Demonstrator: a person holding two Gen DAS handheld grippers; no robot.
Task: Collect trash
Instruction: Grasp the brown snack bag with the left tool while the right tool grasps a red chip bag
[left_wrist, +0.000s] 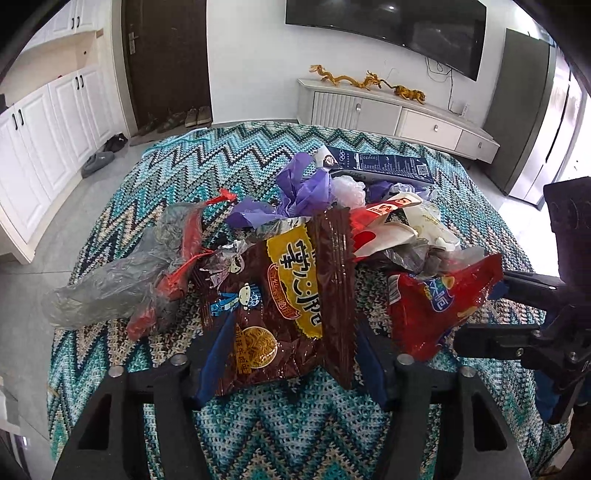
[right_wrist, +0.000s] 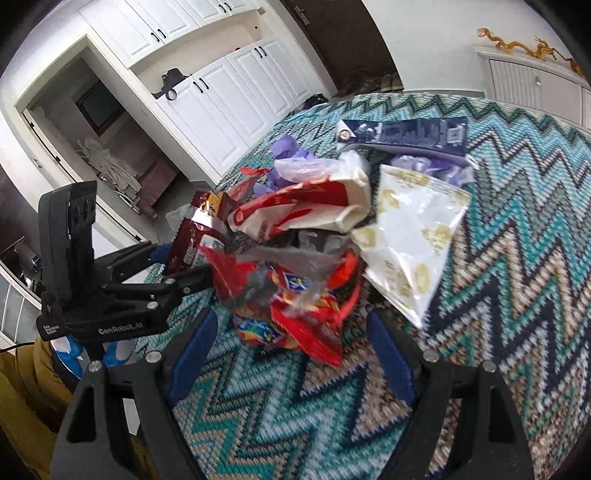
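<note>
A heap of trash lies on a zigzag knit cloth (left_wrist: 280, 435). In the left wrist view my left gripper (left_wrist: 291, 365) is open, its blue pads on either side of a brown noodle wrapper (left_wrist: 284, 295). A red snack bag (left_wrist: 439, 299) lies to its right, between the fingers of my right gripper (left_wrist: 491, 310). In the right wrist view my right gripper (right_wrist: 288, 354) is open around that red snack bag (right_wrist: 295, 314), with my left gripper (right_wrist: 177, 266) at the left by the brown wrapper (right_wrist: 192, 240). A white and gold bag (right_wrist: 413, 236) lies on the right.
Further back lie a grey plastic bag (left_wrist: 122, 280), purple plastic (left_wrist: 303, 188), a red and white carton (right_wrist: 303, 210) and a dark blue box (left_wrist: 384, 166). White cabinets (left_wrist: 48, 122) stand left, a low TV cabinet (left_wrist: 399, 114) behind. The cloth's edge drops to the floor at left.
</note>
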